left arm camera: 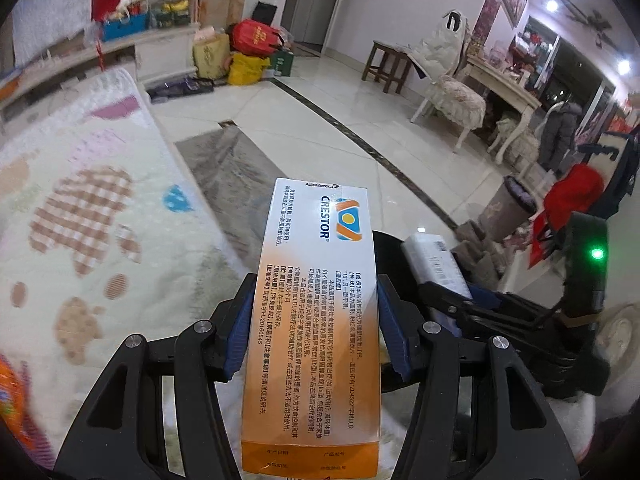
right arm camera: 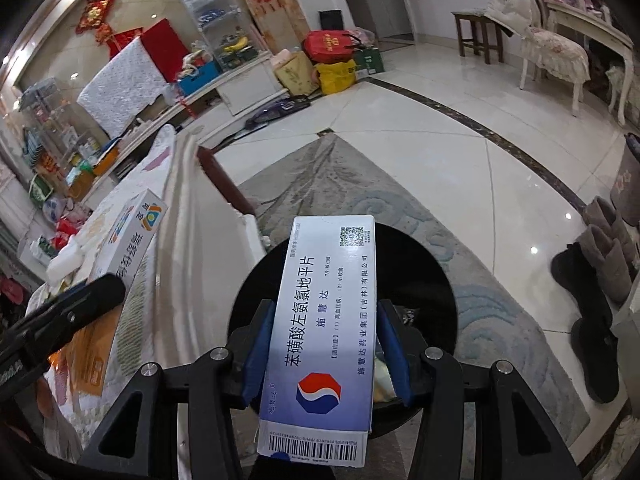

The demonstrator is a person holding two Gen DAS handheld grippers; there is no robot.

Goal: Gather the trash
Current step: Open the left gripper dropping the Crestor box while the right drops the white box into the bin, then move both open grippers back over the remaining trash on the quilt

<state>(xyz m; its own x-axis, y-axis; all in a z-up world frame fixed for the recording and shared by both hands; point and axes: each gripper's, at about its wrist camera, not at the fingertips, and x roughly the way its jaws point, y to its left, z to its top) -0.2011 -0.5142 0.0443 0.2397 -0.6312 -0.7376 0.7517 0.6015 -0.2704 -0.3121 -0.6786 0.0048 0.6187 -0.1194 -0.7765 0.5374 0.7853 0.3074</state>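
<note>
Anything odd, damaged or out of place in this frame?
Nothing stands out. The left claw holds an intact Crestor box, the right claw an intact blue box above the black bin.

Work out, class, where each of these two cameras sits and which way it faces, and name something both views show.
Left wrist: rides the left gripper, looking forward along its fingers at the clamped Crestor box, blanket and floor; the right gripper shows beside it.
Right wrist: rides the right gripper, looking forward over the blue-white box it clamps and the black bin; the left gripper shows alongside.
Shared: the red bag and both boxes.
</note>
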